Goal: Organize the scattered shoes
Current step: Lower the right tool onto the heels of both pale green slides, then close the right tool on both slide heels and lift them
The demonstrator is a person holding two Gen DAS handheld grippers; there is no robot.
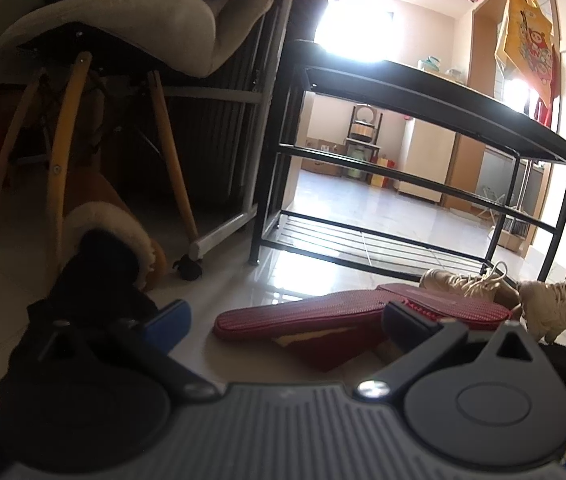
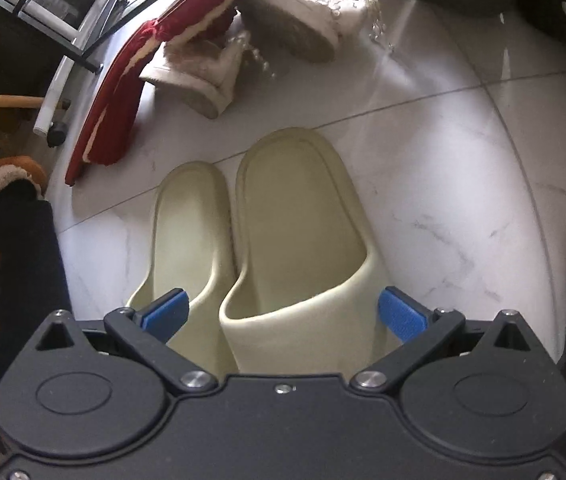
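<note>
R gripper [image 2: 283, 312] jaws apart, straddling toe band of right cream slide [image 2: 303, 216] for pickup; pair on floor tiles. L gripper [image 1: 283, 320] jaws apart, empty, facing shoe rack [image 1: 403, 184] w/ red slippers [image 1: 323, 320] at its front edge

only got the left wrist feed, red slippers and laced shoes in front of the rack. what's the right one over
Observer: The right gripper hangs open over a pair of cream slides, fingers astride the toe of the nearer one.
Operator: are they scattered too
Observer: No, they lie side by side on the tile floor, touching.
Operator: anything on them
Observer: Nothing; the red slippers and beige laced shoes lie apart, beyond their heels.
</note>
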